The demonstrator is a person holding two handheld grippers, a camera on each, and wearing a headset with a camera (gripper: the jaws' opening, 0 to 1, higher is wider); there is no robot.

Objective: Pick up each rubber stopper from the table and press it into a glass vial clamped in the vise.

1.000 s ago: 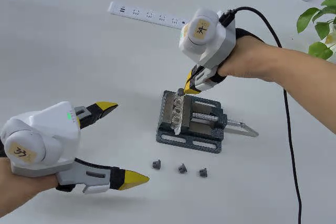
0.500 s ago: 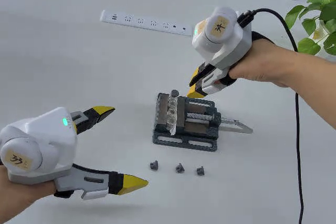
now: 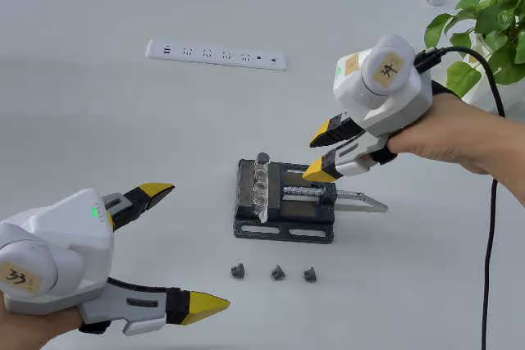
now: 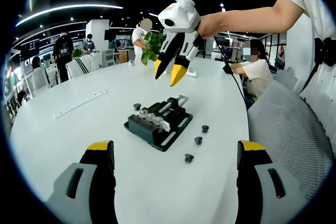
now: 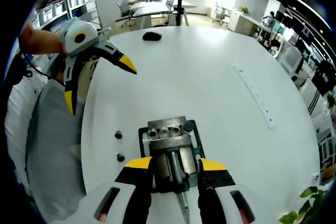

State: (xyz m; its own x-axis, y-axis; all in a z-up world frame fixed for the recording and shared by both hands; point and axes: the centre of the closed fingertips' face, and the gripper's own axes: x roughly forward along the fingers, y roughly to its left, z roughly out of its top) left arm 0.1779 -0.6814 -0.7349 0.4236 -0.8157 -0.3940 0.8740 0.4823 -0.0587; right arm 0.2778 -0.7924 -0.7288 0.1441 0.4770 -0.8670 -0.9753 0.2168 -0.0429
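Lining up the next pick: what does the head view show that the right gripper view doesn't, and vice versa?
Head view: three small dark rubber stoppers loose on the white table, and the open right gripper from outside. Right gripper view: two of those stoppers beside its jaws, plus a black object far across the table. Both: the dark metal vise clamping glass vials, one already stoppered, the open left gripper, the long white power strip.

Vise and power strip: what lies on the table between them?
Nothing. In the head view, the table between the vise and the power strip is bare.
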